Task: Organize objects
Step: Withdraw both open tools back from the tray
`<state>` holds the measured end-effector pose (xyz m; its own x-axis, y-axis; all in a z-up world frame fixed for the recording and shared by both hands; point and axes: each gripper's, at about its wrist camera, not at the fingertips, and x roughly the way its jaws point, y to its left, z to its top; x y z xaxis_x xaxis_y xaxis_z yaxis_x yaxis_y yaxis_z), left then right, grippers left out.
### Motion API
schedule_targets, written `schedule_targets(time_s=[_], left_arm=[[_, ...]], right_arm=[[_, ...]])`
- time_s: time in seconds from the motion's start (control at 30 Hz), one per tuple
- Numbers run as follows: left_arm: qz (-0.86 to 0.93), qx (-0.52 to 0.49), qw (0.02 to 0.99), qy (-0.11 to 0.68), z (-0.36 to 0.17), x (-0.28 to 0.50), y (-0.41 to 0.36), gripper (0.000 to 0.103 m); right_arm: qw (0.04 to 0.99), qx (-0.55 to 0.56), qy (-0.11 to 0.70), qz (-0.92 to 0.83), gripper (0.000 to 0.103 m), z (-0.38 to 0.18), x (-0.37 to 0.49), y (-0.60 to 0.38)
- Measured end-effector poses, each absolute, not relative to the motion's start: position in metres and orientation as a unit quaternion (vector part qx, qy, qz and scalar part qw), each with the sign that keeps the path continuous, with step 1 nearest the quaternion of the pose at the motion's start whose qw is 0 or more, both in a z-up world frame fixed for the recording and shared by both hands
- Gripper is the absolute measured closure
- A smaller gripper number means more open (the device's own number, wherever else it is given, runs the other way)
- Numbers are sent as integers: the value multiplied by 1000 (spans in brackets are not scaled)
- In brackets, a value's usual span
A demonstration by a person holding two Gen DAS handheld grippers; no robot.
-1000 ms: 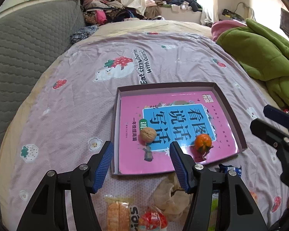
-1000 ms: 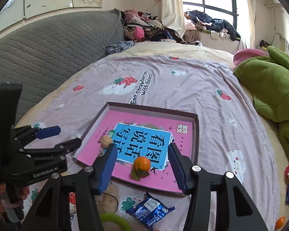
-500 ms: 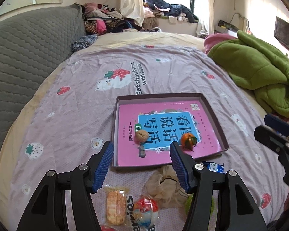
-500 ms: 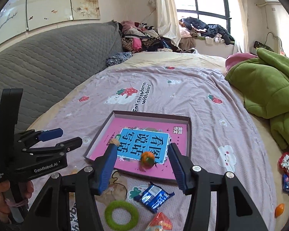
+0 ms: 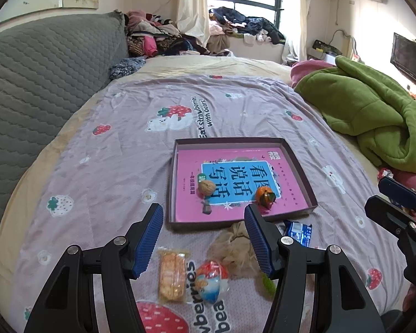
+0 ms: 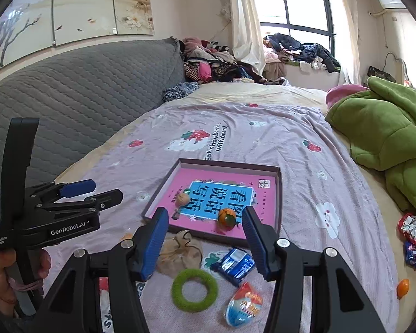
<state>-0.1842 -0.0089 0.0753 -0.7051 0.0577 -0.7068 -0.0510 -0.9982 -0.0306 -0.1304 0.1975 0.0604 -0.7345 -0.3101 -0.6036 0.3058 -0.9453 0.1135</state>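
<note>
Both tongs hang above the near edge of the bed, each with its jaws spread and nothing between them. The left tongs and right tongs both point down toward the tray, which lies flat on the lilac sheet.

Inside the tray: a pink book covering the floor, a walnut on its near left part, a tangerine to the right. A small dark item just below the walnut is too small to identify.

Outside the tray, near its front wall:
- a beige pouch, touching or just short of the wall — cannot tell which
- a blue packet, partly hidden behind the left tongs' right finger in the left view
- a green ring, only a sliver of it showing in the left view
- a cracker pack and a red-and-blue snack bag, side by side

In the right view a hand grips the left tongs' handle, cut off at the frame edge. Wrappers and a small orange object at the far right edge are too distorted to name.
</note>
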Motion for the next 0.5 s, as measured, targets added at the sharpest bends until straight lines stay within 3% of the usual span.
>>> schedule_targets(time_s=[0.5], left_arm=[[929,-369,25,2,74,-143,-11,40]], right_arm=[[187,314,11,-931,48,64,-101,186]])
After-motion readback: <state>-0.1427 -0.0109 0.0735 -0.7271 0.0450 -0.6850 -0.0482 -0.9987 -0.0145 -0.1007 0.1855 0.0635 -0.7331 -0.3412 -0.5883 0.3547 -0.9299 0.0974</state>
